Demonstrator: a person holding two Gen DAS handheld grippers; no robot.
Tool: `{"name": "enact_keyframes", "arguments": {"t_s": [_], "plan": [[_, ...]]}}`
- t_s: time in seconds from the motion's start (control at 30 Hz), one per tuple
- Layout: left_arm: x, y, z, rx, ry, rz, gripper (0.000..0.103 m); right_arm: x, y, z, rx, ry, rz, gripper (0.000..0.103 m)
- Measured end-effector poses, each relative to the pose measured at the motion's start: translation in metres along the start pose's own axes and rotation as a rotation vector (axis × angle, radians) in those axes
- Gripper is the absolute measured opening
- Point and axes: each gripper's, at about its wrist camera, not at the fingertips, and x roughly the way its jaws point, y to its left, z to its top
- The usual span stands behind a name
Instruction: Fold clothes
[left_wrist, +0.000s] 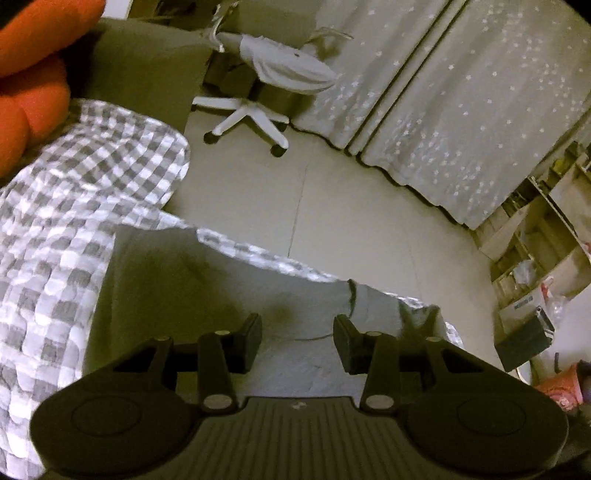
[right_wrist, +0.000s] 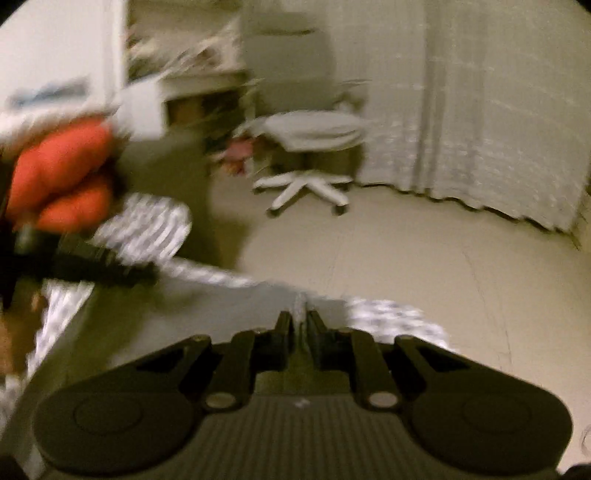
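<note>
Left wrist view shows the left tool (left_wrist: 297, 338) with its two fingers standing apart, and nothing is pressed between them. Below and ahead of the fingers lies a pale grey garment (left_wrist: 221, 288), spread flat on a bed with a grey and white checked cover (left_wrist: 74, 221). The far edge of the garment reaches near the edge of the bed. At the upper left an orange cushion (left_wrist: 33, 74) rests at the head of the bed. Beyond the bed are the pale floor (left_wrist: 351, 221), a white office chair (left_wrist: 251, 114) and a curtain with small stars (left_wrist: 480, 110).

Right wrist view is strongly blurred. The right tool (right_wrist: 300, 325) is nearly closed, and a thin raised fold of the pale grey garment (right_wrist: 221, 306) stands between its fingertips, so it grips the cloth. At the left, the left tool (right_wrist: 92, 266) appears as a dark blurred shape above the garment, with the orange cushion (right_wrist: 62, 173) behind it. The chair (right_wrist: 310, 158) and the curtain (right_wrist: 480, 129) stand beyond.
</note>
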Motion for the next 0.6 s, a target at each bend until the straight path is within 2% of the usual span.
{"name": "enact_keyframes", "arguments": {"t_s": [0.03,0.13,0.2,0.23,0.33,0.47,0.57,0.6], "plan": [[0.002,0.000,-0.001,0.003,0.005,0.001,0.041,0.006,0.016,-0.004,-0.055,0.032,0.024,0.018],[0.007,-0.002,-0.007,0.021,0.021,-0.005,0.041,0.014,0.048,-0.015,-0.212,0.118,0.126,0.024],[0.010,-0.007,-0.009,0.037,0.034,-0.015,0.041,0.004,0.047,-0.014,-0.233,0.122,0.203,0.027],[0.010,-0.010,-0.011,0.043,0.038,-0.023,0.041,-0.002,0.040,-0.011,-0.210,0.112,0.227,0.032],[0.013,-0.022,-0.017,0.067,0.050,-0.068,0.041,-0.018,-0.005,-0.006,-0.063,0.077,0.203,0.041],[0.019,-0.041,-0.028,0.122,0.097,-0.139,0.042,-0.024,-0.056,-0.016,0.079,0.091,0.144,0.042],[0.022,-0.053,-0.037,0.159,0.153,-0.171,0.044,-0.020,-0.062,-0.032,0.028,0.135,0.160,0.042],[0.022,-0.056,-0.040,0.179,0.164,-0.171,0.048,-0.022,-0.058,-0.037,-0.017,0.143,0.184,0.043]]}}
